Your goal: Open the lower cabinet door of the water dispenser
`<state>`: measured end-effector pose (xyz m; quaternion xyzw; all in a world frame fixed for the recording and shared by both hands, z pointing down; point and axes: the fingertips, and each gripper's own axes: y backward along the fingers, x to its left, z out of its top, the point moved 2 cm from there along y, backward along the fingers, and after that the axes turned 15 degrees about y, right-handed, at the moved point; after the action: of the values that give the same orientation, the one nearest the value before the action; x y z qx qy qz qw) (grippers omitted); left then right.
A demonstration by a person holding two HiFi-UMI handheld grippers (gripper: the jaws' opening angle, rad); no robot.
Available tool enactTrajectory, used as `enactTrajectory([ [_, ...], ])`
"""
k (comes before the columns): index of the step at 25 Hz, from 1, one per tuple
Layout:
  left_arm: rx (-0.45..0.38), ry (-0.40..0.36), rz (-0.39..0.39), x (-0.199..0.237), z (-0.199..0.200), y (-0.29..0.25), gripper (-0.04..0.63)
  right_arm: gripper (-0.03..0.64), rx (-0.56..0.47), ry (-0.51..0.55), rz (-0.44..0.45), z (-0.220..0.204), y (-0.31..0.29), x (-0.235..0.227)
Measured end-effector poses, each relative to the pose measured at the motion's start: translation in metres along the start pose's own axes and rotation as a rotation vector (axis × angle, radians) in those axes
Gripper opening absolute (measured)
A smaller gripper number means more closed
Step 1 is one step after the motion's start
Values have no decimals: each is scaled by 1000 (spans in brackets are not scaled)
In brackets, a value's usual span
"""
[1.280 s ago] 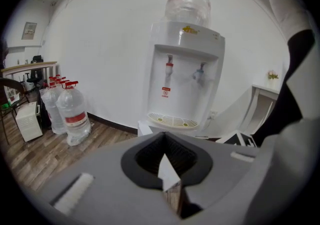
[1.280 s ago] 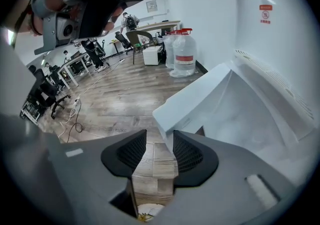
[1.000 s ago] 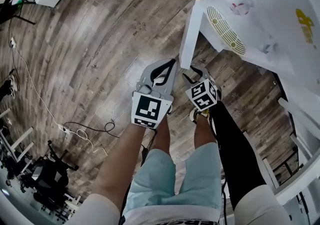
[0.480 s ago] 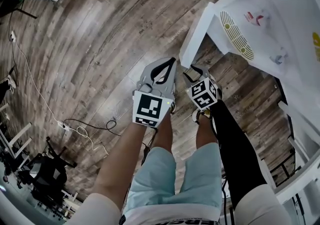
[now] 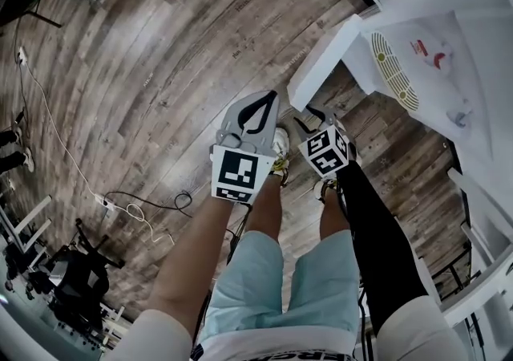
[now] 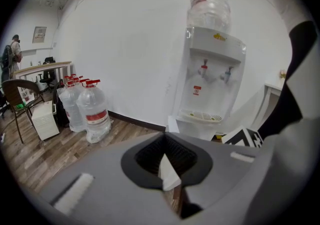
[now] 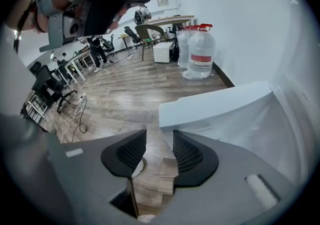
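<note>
Cabinet door (image 5: 325, 58) is judged already swung open, little left; R tongs (image 5: 309, 116) spread nr its edge, L tongs (image 5: 271, 99) pressed together, empty.

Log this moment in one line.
cabinet door: open | left gripper: shut, empty | right gripper: open, beside door edge

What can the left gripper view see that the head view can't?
Only the left gripper view shows the framed picture on the wall and the long desk below it. Only the head view shows the person's shorts and the cables lying on the floor. Both show the dispenser's drip tray, the wooden floor and the left tool, which is shut.
</note>
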<state>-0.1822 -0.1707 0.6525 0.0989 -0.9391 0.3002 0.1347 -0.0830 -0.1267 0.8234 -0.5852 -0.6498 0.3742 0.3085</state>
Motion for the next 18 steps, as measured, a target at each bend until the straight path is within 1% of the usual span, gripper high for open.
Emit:
enactTrajectory([
  [8, 11, -21, 8, 27, 14, 2, 57, 169, 17, 13, 22, 25, -13, -1],
  [18, 22, -27, 2, 49, 22, -2, 57, 169, 25, 16, 36, 49, -29, -9],
])
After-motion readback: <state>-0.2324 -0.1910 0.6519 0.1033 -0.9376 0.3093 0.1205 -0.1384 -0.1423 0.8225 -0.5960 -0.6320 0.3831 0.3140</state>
